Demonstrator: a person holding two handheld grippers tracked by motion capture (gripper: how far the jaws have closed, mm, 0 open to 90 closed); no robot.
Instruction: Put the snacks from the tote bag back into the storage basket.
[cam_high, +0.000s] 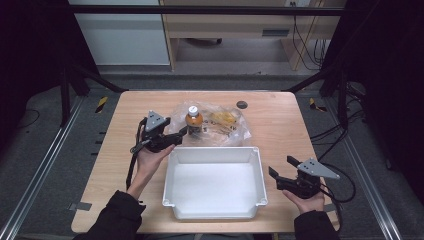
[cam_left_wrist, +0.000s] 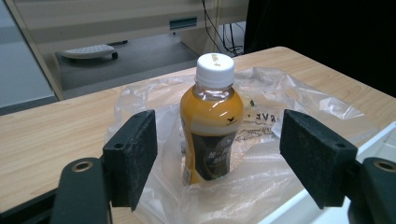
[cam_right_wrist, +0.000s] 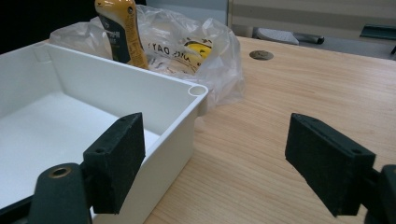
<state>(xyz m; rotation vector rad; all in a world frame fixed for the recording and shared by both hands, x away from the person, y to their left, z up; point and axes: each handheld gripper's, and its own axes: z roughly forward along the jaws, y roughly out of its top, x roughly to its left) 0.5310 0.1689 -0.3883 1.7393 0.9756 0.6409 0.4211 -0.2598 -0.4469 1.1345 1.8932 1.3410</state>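
Observation:
A small bottle (cam_high: 194, 121) of orange drink with a white cap and dark label stands upright on a crumpled clear plastic bag (cam_high: 220, 125) at the table's far middle. My left gripper (cam_high: 176, 136) is open just left of it; in the left gripper view the bottle (cam_left_wrist: 212, 119) stands between and a little beyond the spread jaws, untouched. A white empty bin (cam_high: 215, 182) sits at the front centre. My right gripper (cam_high: 276, 175) rests open to the right of the bin, holding nothing; its view shows the bin's corner (cam_right_wrist: 194, 91), the bottle (cam_right_wrist: 120, 32) and the bag (cam_right_wrist: 196, 46).
A yellow printed packet (cam_high: 223, 119) lies inside the bag. A small dark round cap (cam_high: 242, 104) is set in the wooden table (cam_high: 285, 130) near its far edge. Cables trail from both grippers. Black frame posts stand around the table.

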